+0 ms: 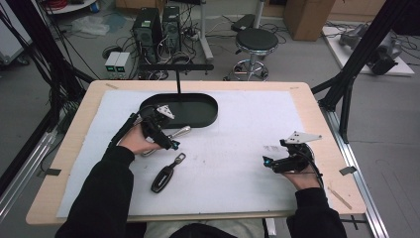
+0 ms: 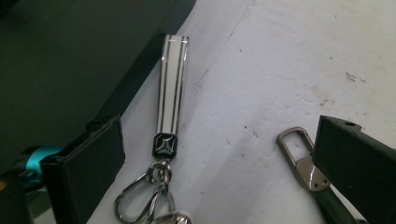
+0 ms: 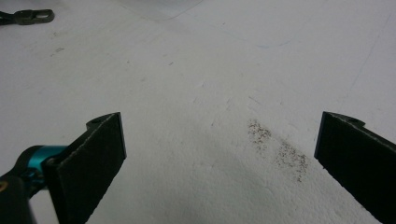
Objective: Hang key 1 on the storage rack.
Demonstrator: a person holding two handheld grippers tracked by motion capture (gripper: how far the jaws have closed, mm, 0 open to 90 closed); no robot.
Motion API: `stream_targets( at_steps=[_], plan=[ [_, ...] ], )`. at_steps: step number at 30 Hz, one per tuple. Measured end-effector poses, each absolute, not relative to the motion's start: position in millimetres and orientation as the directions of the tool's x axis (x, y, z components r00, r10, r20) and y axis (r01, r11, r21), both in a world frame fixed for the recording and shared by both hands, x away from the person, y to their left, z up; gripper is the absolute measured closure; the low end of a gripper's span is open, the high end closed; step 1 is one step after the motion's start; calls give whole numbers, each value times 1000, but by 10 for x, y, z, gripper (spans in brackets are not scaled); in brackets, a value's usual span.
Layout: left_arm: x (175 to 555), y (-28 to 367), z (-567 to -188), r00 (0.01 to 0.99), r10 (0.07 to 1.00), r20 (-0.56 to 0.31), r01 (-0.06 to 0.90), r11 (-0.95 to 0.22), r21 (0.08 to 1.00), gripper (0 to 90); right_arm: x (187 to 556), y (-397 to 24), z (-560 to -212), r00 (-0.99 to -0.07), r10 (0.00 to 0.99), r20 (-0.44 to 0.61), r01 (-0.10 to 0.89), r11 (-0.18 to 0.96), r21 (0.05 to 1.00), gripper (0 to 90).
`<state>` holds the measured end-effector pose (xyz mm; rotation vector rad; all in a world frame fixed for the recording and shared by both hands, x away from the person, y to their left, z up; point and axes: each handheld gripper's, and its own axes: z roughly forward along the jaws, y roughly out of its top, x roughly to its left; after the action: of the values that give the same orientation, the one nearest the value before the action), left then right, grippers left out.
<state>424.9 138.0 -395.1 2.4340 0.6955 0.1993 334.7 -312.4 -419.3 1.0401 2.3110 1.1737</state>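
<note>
Left gripper (image 2: 217, 163) fingers spread wide over the silver keychain (image 2: 172, 93); right gripper (image 3: 219, 158) fingers spread, empty.

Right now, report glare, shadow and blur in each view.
High view: even light, soft overall, the black tray featureless. Left gripper view: glare along the silver key fob, near jaws blurred. Right gripper view: the white mat evenly lit, a soft shadow low between the jaws.

Setting: robotics lab or workshop.
Floor: two computer towers (image 1: 158, 27) amid tangled cables (image 1: 59, 74).
Seating: round black stool (image 1: 255, 40).
Storage: cardboard box (image 1: 307, 17).
Rig: black frame struts (image 1: 364, 52) beside wooden table (image 1: 317, 119).
</note>
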Motion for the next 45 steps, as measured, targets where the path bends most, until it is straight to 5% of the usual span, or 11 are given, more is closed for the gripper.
stream_targets(
  at_steps=[38, 44, 45],
  plan=[
    [4520, 1074, -4225, 846, 529, -73, 495, -726, 477, 173, 3317, -3180, -4194, -639, 769, -8, 449, 382, 808, 17],
    [4529, 1077, -4237, 839, 542, -53, 498, -724, 477, 237, 3315, -3176, -4193, -639, 769, -6, 452, 382, 806, 17],
    [4531, 1083, -4228, 838, 545, -39, 496, -728, 474, 317, 3317, -3182, -4193, -639, 769, -9, 449, 382, 807, 17]
  ],
)
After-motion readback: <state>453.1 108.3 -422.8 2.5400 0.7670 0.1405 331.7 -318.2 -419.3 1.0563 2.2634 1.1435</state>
